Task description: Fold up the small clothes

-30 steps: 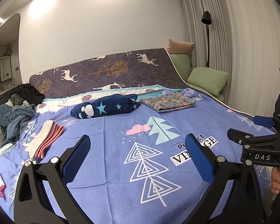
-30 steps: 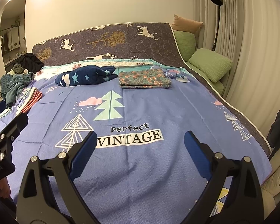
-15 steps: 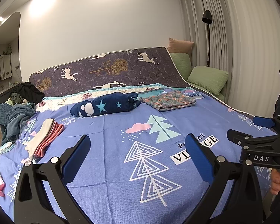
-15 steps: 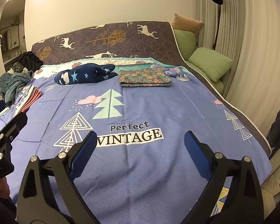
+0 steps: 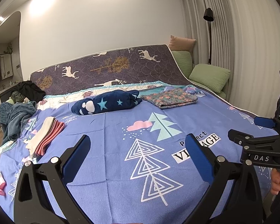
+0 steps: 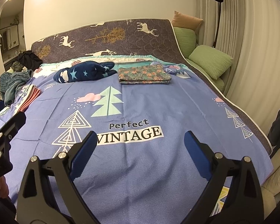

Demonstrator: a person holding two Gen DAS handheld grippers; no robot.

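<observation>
A folded floral cloth (image 5: 169, 98) (image 6: 144, 74) lies at the far middle of the blue bedspread (image 5: 110, 134) (image 6: 158, 102). A rolled navy star-print fleece (image 5: 106, 104) (image 6: 84, 71) lies left of it. A folded pink and cream stack (image 5: 45, 136) (image 6: 29, 99) lies at the left. My left gripper (image 5: 138, 145) is open and empty above the near bedspread. My right gripper (image 6: 140, 141) is open and empty over the "VINTAGE" print; it also shows in the left wrist view (image 5: 259, 130).
A heap of teal and dark clothes (image 5: 17, 110) (image 6: 13, 82) lies at the bed's far left. A tilted deer-print mattress (image 5: 110, 69) stands behind. Green pillows (image 5: 209, 76) (image 6: 210, 60) and a floor lamp (image 5: 209, 16) stand at the right by the curtain.
Both views have tilted slightly, so the scene sits a little lower and nearer. Both grippers stay open and empty. Nothing on the bed has moved.
</observation>
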